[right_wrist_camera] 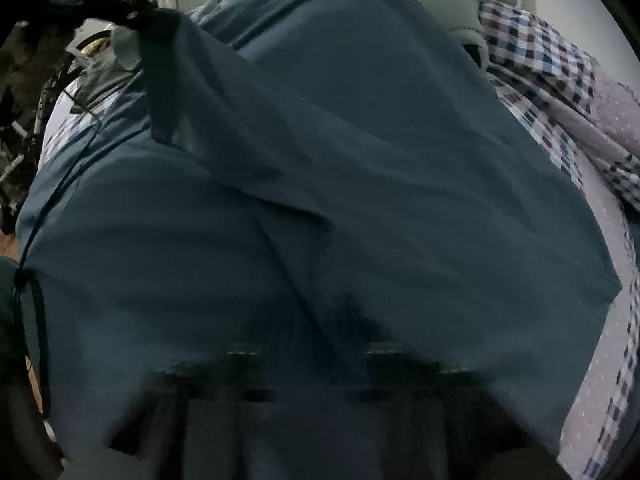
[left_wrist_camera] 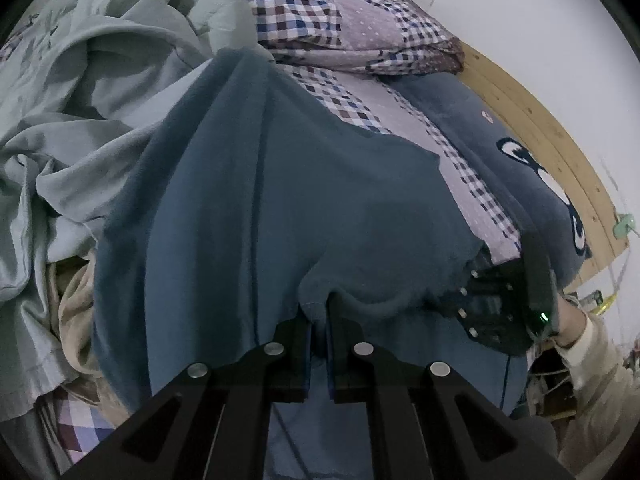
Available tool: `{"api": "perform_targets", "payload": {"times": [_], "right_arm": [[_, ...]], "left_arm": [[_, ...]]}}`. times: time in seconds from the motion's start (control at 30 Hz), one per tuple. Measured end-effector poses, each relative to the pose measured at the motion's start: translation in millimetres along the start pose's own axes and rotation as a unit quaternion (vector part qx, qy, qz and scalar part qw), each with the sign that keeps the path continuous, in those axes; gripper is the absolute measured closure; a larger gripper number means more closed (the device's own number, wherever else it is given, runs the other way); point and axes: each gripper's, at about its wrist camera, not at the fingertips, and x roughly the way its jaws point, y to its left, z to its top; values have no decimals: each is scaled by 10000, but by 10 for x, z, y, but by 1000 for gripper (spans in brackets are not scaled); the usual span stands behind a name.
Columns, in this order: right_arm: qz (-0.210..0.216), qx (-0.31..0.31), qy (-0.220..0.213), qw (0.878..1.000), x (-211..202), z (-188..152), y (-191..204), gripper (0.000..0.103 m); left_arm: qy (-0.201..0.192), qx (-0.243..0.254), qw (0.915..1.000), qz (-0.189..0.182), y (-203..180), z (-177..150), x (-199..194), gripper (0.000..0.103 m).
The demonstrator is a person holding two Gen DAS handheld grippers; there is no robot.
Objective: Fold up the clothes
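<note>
A dark blue garment (left_wrist_camera: 280,200) lies spread over the bed and fills most of both views. At the bottom of the left wrist view, my left gripper (left_wrist_camera: 319,322) is shut on a bunched fold of its near hem. My right gripper (left_wrist_camera: 486,276) sits at the garment's right edge, with the cloth drawn up into it and a person's hand (left_wrist_camera: 572,320) behind it. The right wrist view is blurred; my right gripper (right_wrist_camera: 336,320) shows as dark shapes pressed into the garment (right_wrist_camera: 360,160). At that view's top left, the left gripper (right_wrist_camera: 138,16) pinches a raised corner of the cloth.
A rumpled pale green duvet (left_wrist_camera: 100,80) is heaped at the left, with a beige cloth (left_wrist_camera: 76,300) below it. A checked purple quilt (left_wrist_camera: 340,28) lies at the back. A dark blanket with a white pattern (left_wrist_camera: 520,160) runs along the wooden bed frame (left_wrist_camera: 560,132) by the white wall.
</note>
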Motion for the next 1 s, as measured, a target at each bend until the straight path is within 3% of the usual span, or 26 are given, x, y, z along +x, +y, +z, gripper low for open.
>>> {"api": "perform_targets", "payload": {"times": [0.27,0.37,0.43,0.5,0.57,0.7,0.93,1.0], "right_arm": [[-117,-378,134,9991,-354,-105,191,99],[-436,-145,221,9987,-473,-83,143,96],[-568,113,97,9983,-638,-25,65,91],[-660,319,-97,9973,-830,40,19,81],[-722,474,-309,9958,-1099,22,29,69],[-874,692,-775,9907,-1777,32,115,61],[-990,1034,-1594,9768,-3003,72,556,57],[-935,1045,-1950,9707,-3447,68,780,55]], "left_arm": [[-61,-265,9993,274,101,43,158,98],[-178,-362,9984,406,126,19,105,94],[-332,-352,9979,420,100,2,-8,83],[-566,-393,9968,402,77,-26,-211,47],[-884,-479,9943,340,81,-68,-483,35],[-1377,-617,9882,251,98,-136,-1021,34],[-2177,-445,9749,121,-109,-408,-2157,34],[-2470,-329,9684,62,-228,-537,-2536,23]]}}
